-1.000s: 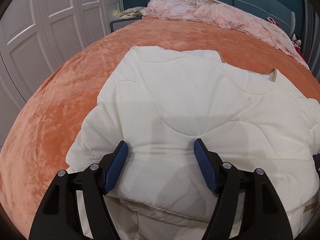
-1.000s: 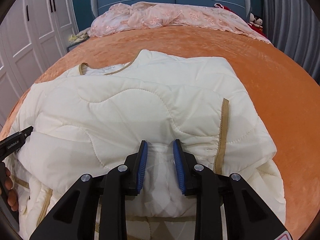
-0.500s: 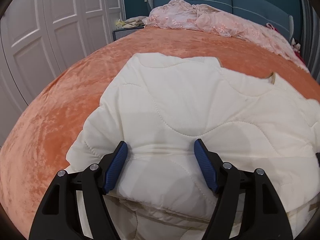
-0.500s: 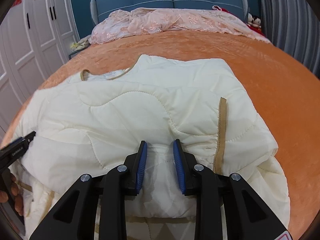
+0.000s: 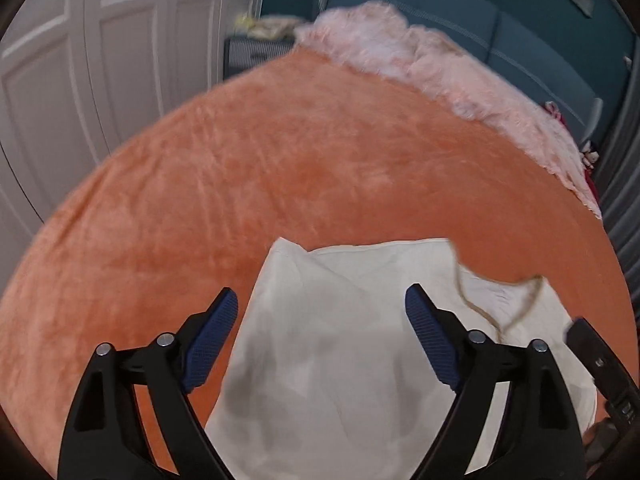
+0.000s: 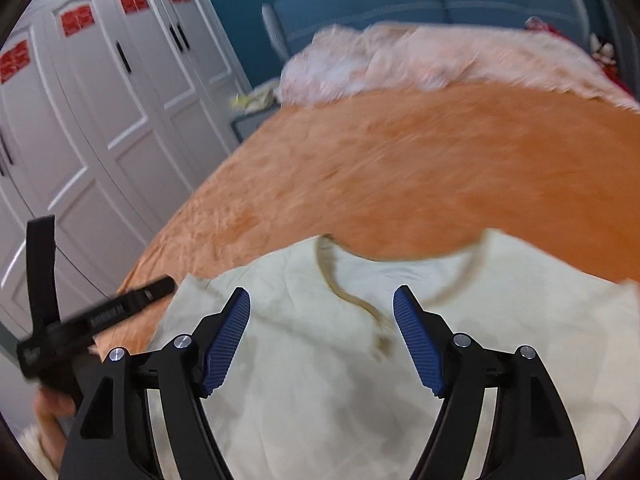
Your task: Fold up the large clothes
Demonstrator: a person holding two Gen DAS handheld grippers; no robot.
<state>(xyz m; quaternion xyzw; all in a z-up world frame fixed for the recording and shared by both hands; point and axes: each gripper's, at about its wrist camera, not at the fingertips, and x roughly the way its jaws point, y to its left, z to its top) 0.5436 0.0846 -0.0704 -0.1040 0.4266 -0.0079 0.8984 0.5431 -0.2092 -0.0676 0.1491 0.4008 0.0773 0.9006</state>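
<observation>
A cream quilted jacket (image 5: 340,360) lies on the orange bed, its tan-trimmed collar (image 5: 476,312) toward the headboard. My left gripper (image 5: 320,292) hovers over the jacket's left part. Its jaws are opening, and the blue pads (image 5: 216,332) stand apart and pinch no cloth. In the right wrist view my right gripper (image 6: 320,292) hangs over the jacket (image 6: 320,380) just short of the collar (image 6: 352,300). Its jaws are also opening, wide apart and free of the fabric. Both views are blurred by motion.
The orange blanket (image 5: 280,160) covers the bed beyond the jacket. A pink lace cover (image 5: 440,68) is heaped at the blue headboard (image 6: 400,0). White wardrobe doors (image 6: 100,120) stand at the left. A hand (image 6: 52,408) holds the left gripper (image 6: 100,316) at the left edge of the right wrist view.
Both grippers have swept forward over the jacket toward its collar and risen. The right jaws, which pinched a fold of fabric, have spread wide. The left jaws have widened too.
</observation>
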